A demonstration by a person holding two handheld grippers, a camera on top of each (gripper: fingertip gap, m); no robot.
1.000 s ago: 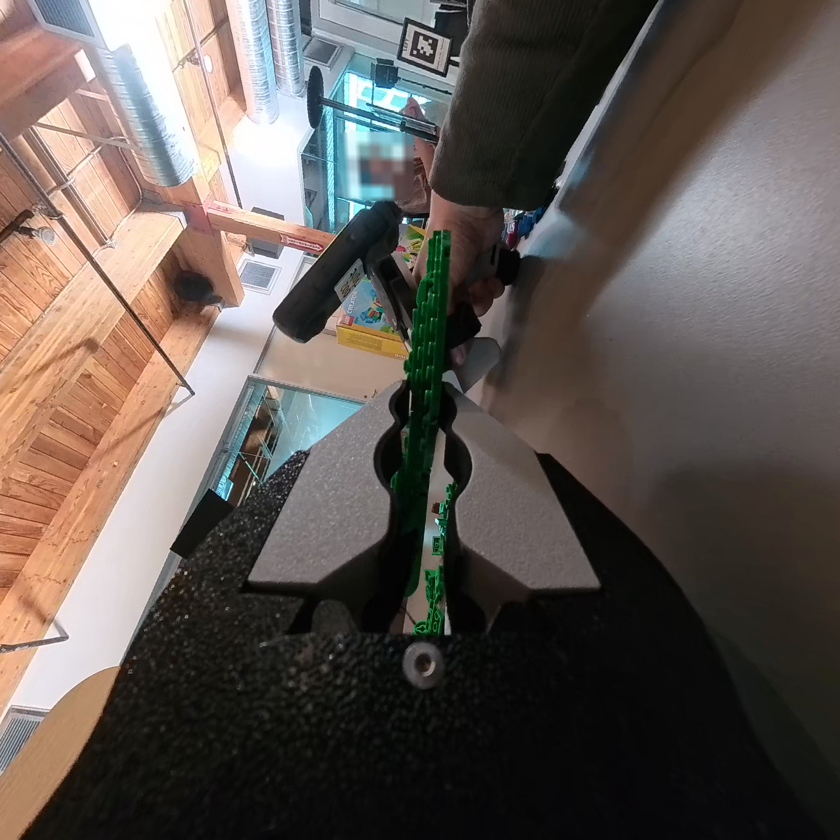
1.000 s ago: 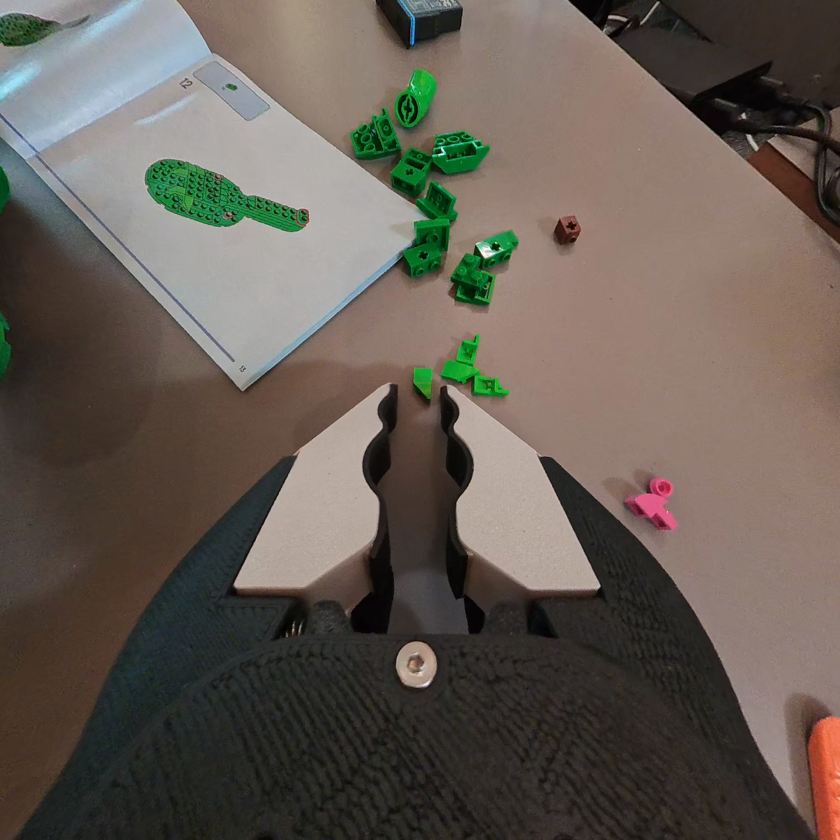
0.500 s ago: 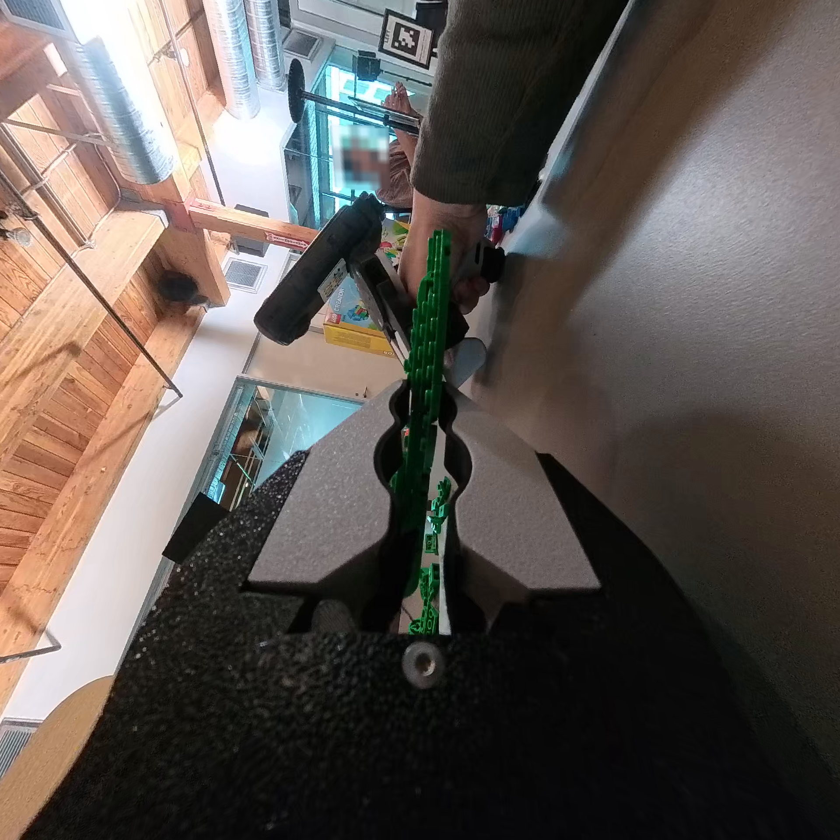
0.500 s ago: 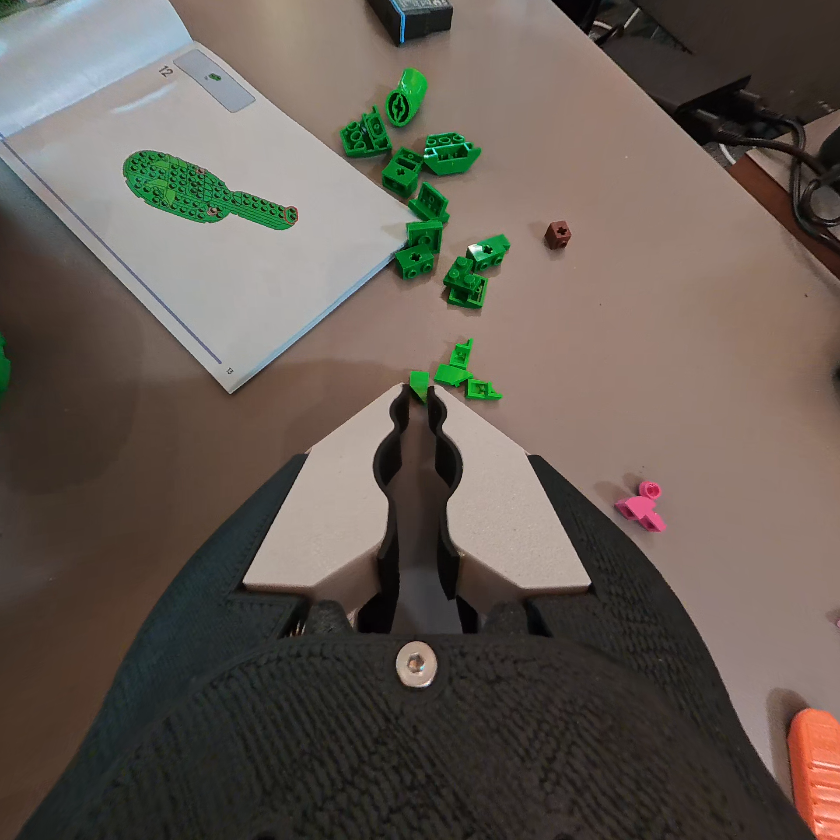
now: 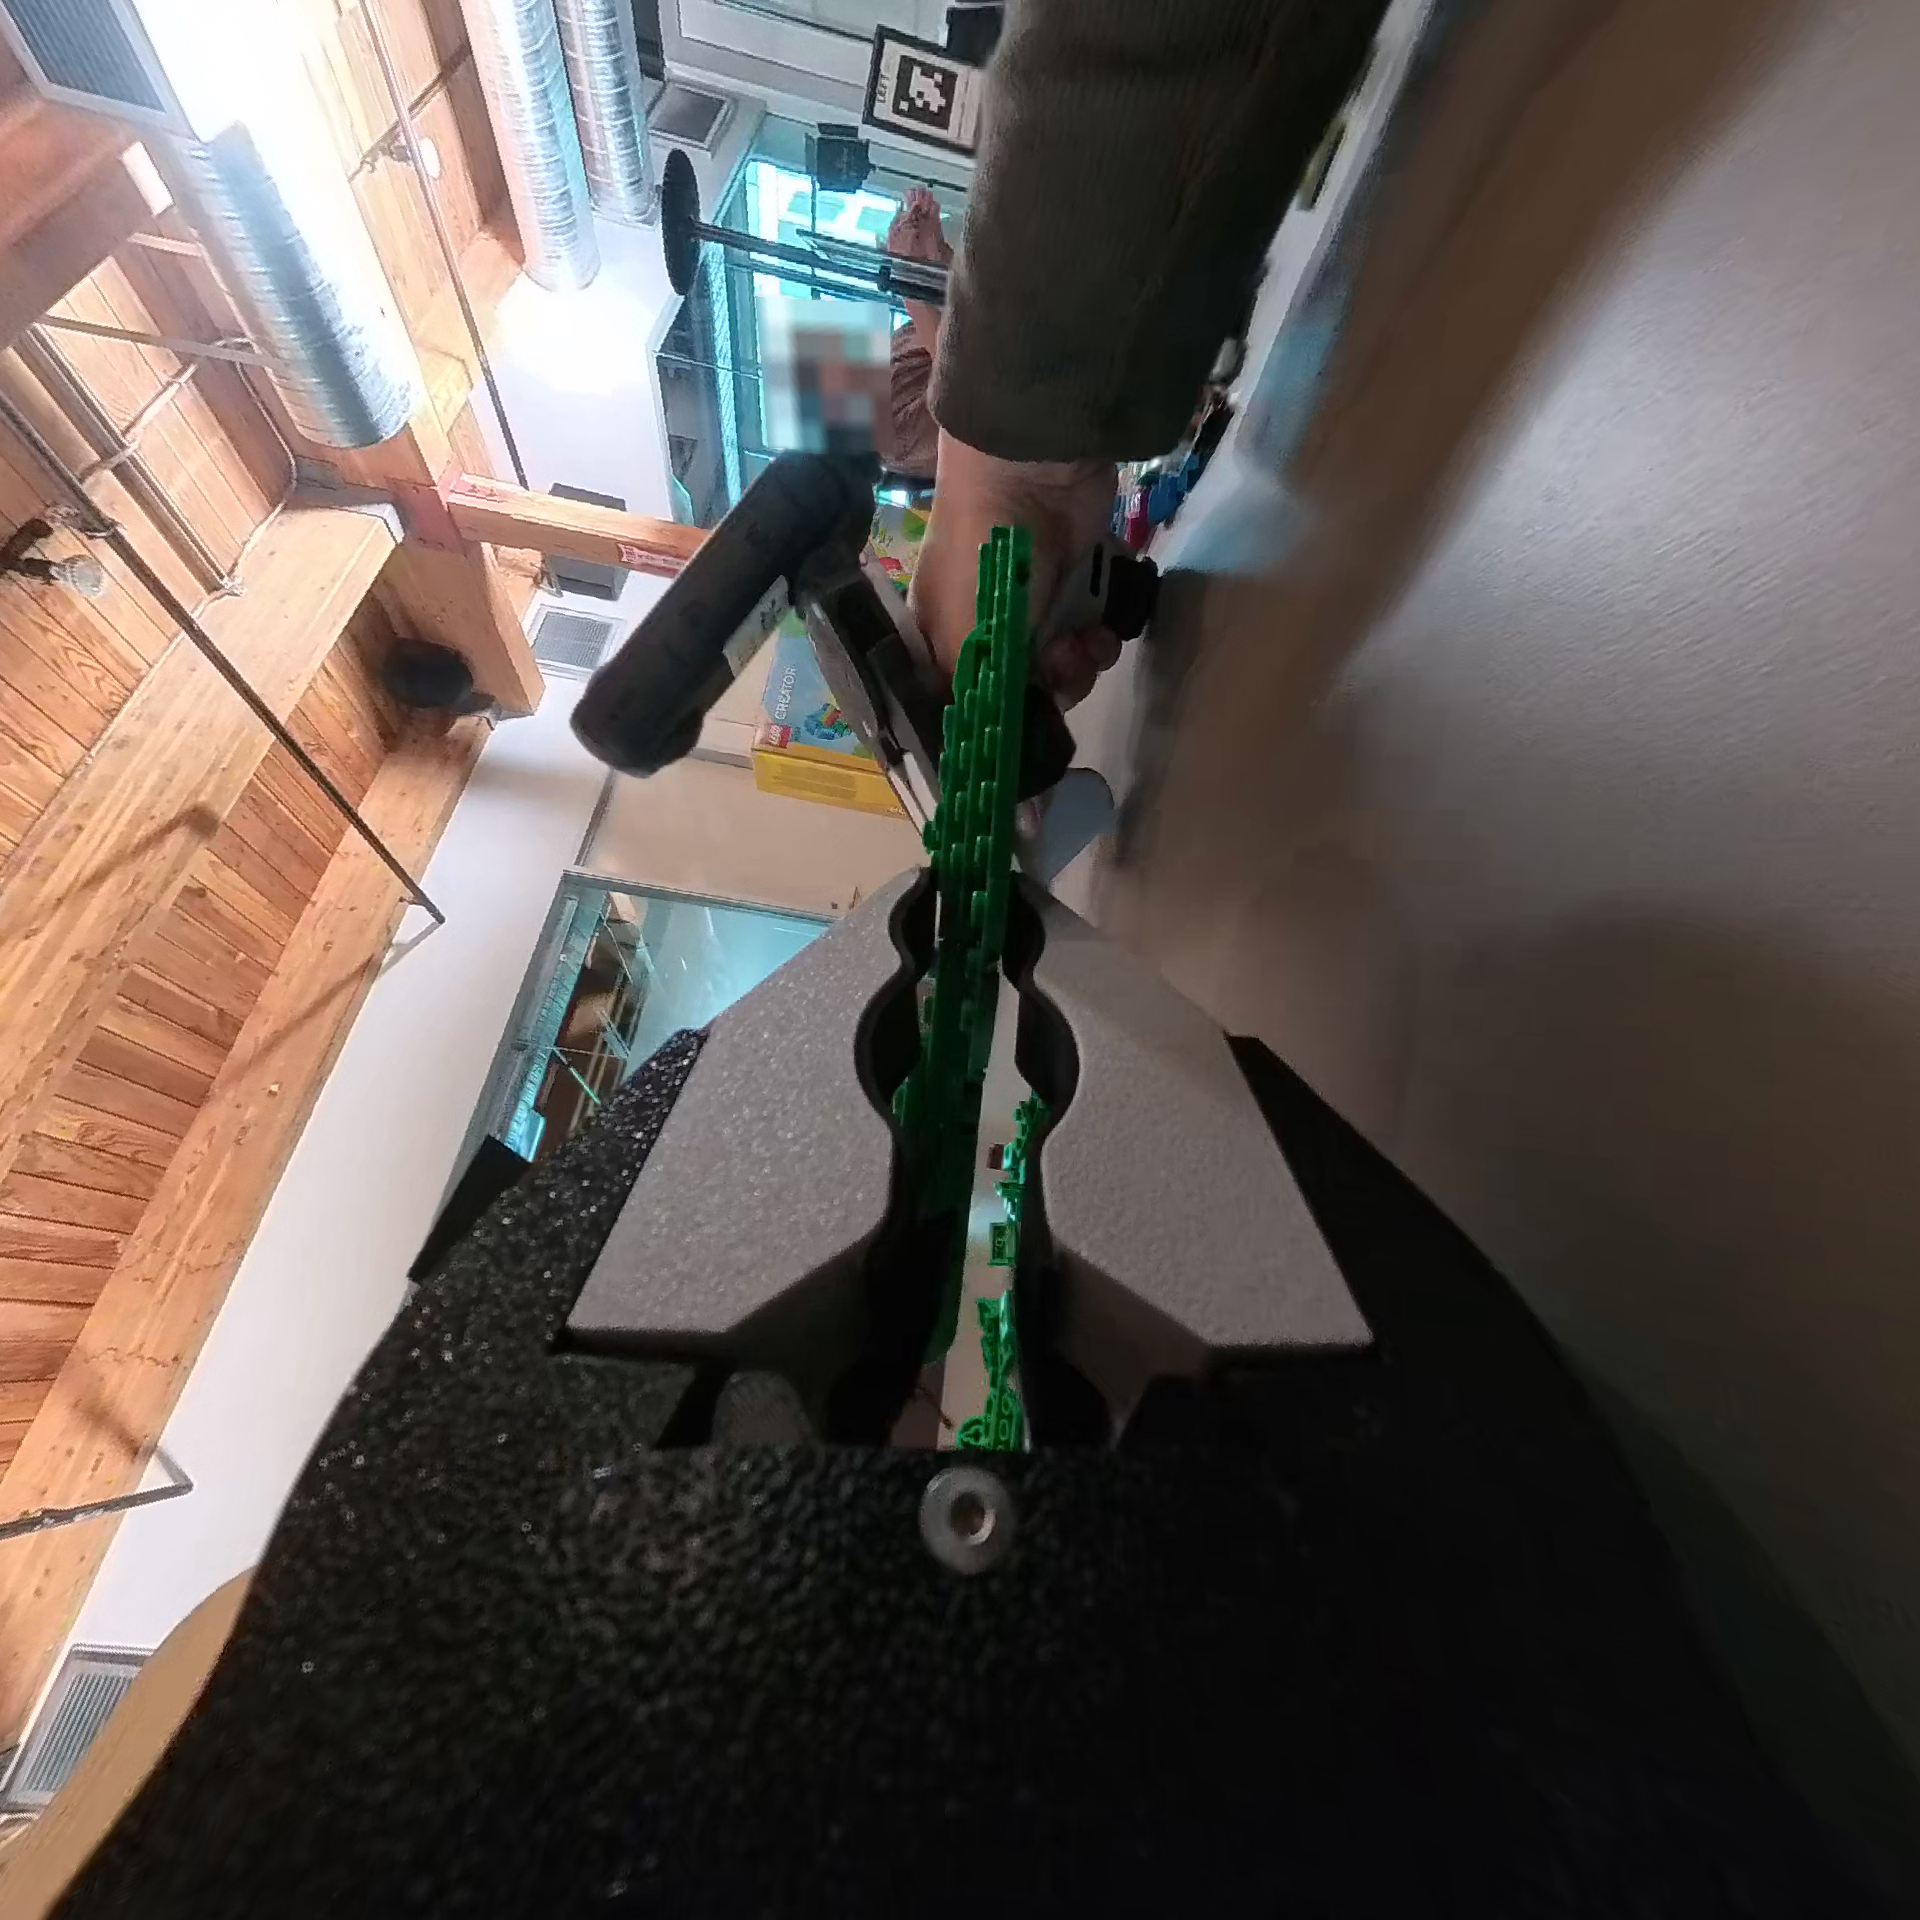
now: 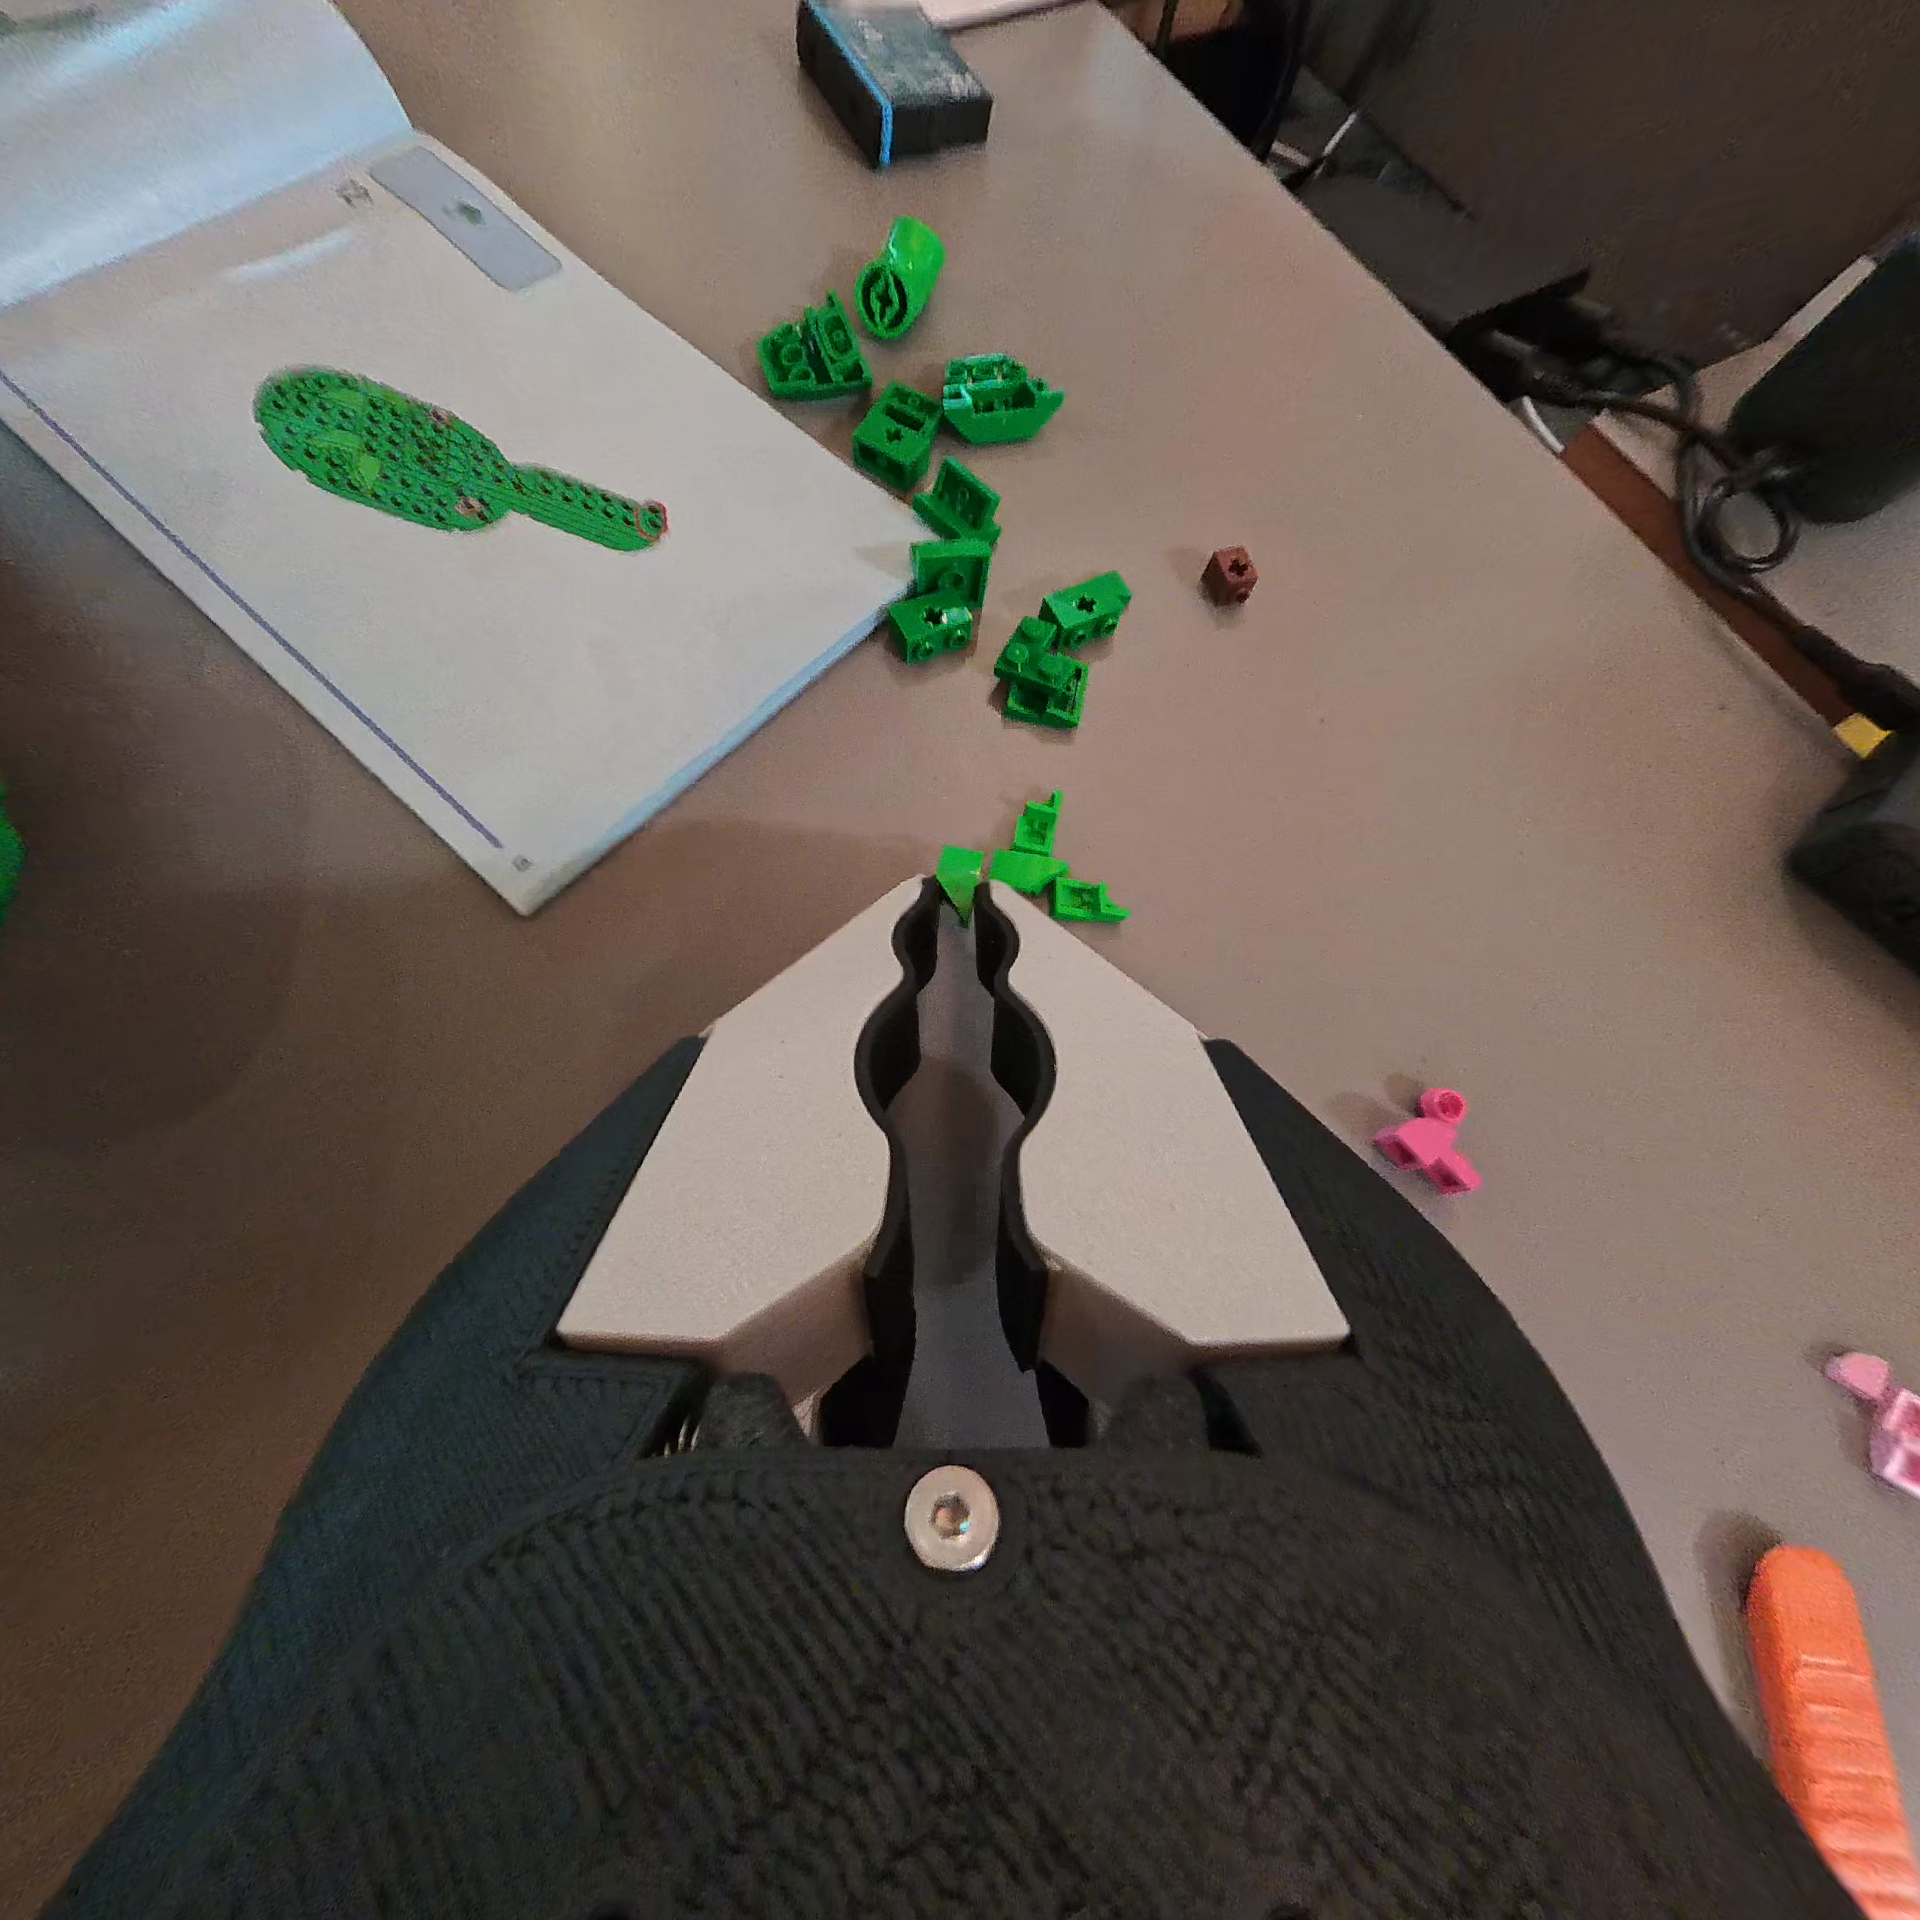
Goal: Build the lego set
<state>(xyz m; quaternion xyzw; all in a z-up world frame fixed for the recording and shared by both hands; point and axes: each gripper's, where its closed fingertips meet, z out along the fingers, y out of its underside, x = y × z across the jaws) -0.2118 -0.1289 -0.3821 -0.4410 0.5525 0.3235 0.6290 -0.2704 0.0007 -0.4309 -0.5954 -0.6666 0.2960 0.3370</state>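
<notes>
**Change.** Your right tool (image 6: 961, 906) has narrowed from a clear gap a second ago to fingers nearly together, now pinching the small green wedge piece (image 6: 958, 873) at their tips. The piece sits at the near edge of a little cluster of green slivers (image 6: 1049, 868) on the table (image 6: 1455, 831); whether it has left the surface you cannot tell.

**Meaning.** Judged from this, you have your next part in hand and the pick is nearly done; carrying it to the plate comes next.

**Left tool** (image 5: 966, 904). Clamped on the long green studded plate assembly (image 5: 977, 748), held edge-on, unchanged across the second. Beyond it your right hand (image 5: 1013, 561) shows on its handle.

**Loose stock.**
- Green bricks (image 6: 935, 499), heaped beside the booklet's right edge.
- Brown cube (image 6: 1230, 574), apart to the right.
- Pink pieces (image 6: 1429, 1141), nearer, right.
- Orange item (image 6: 1818, 1714), bottom right corner, kind unclear.

**Printed matter.**
- Instruction booklet (image 6: 468, 644), open at a drawing of the green paddle-shaped build, with small page and step marks.
- Yellow toy box (image 5: 821, 727), printed, far background of the left wrist view.
- Black-and-white square marker (image 5: 925, 94), overhead.
- Dark box with a blue band (image 6: 894, 94), table's far end.
</notes>
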